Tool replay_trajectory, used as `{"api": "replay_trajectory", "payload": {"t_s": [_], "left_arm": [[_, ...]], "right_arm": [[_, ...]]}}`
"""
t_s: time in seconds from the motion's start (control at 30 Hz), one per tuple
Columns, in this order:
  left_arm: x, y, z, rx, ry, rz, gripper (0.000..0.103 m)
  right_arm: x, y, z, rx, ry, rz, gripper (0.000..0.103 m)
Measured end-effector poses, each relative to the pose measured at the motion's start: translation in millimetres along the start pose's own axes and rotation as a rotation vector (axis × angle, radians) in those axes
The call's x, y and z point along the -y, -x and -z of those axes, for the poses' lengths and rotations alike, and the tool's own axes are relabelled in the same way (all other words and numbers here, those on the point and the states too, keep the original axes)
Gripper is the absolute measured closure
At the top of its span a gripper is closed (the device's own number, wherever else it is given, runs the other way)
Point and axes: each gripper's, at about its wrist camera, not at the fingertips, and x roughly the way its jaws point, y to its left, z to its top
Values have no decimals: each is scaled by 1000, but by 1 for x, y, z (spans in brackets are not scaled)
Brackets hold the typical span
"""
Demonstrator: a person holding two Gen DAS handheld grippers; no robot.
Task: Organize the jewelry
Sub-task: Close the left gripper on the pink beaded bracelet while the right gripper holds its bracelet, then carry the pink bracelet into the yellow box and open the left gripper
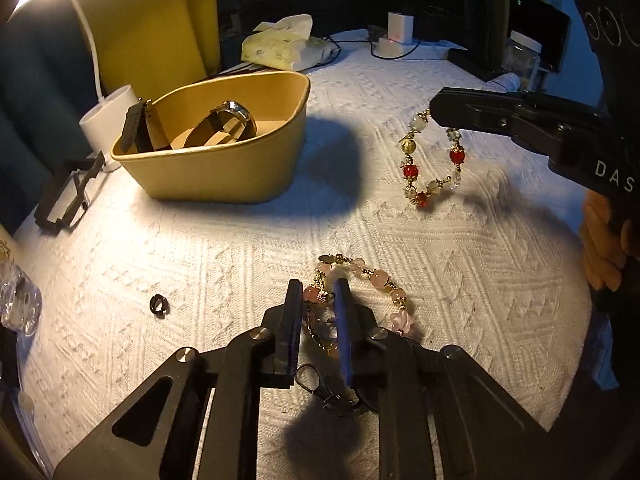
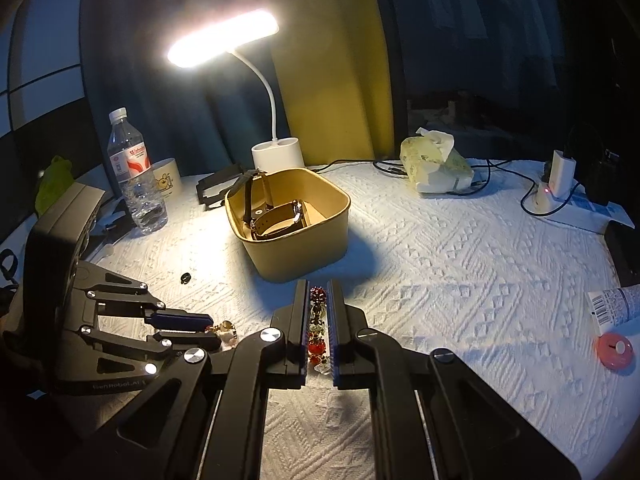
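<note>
A: On the white cloth (image 1: 224, 248), near the front, what does the left gripper (image 1: 318, 292) have?

B: Its fingers straddle one end of the pink bracelet (image 1: 380, 284) — narrow gap, beads between the pads. Most of that bracelet lies on the cloth, trailing right of the fingers. Whether the pads truly press the beads, I cannot tell; they look drawn in against them.

A: And the right gripper (image 2: 320, 296)?

B: Closed on the red bracelet (image 1: 434, 156). From the left wrist view the loop hangs from its tip, clear of the cloth, far right of the scene. From its own camera the red and gold beads run in a line between the two pads.

A: Where is the box (image 2: 320, 252)?

B: Far left of the bracelets, on the cloth, well apart from both grippers. Two watches (image 2: 280, 220) sit inside — one lying on its side, one with its strap leaning up over the rim.

A: Anything else loose?

B: A small dark ring (image 1: 160, 304) on the cloth, left of the left gripper. A dark clasp (image 1: 316, 384) lies under that gripper, near its base.

A: Around the edges?

B: A lit lamp (image 2: 224, 38) stands just behind the box. A water bottle (image 2: 134, 172) and a mug (image 2: 168, 180) sit far left, a tissue pack (image 2: 436, 164) far middle, a charger (image 2: 560, 178) far right. A pink round thing (image 2: 614, 350) lies at the right edge.
</note>
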Motion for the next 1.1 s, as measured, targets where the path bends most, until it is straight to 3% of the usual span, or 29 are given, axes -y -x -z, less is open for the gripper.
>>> {"api": "replay_trajectory", "payload": {"t_s": [0.1,0.13,1.1], "left_arm": [[0,2,0,6,-1,-2,88],[-1,4,-1,11,-1,-4,93],[-32,69,-58,367,44,-33,93]], "right_arm": [[-3,1,0,1,4,3,96],[-3,1,-1,1,5,4,96],[-16,6,-52,112,81,38,96]]}}
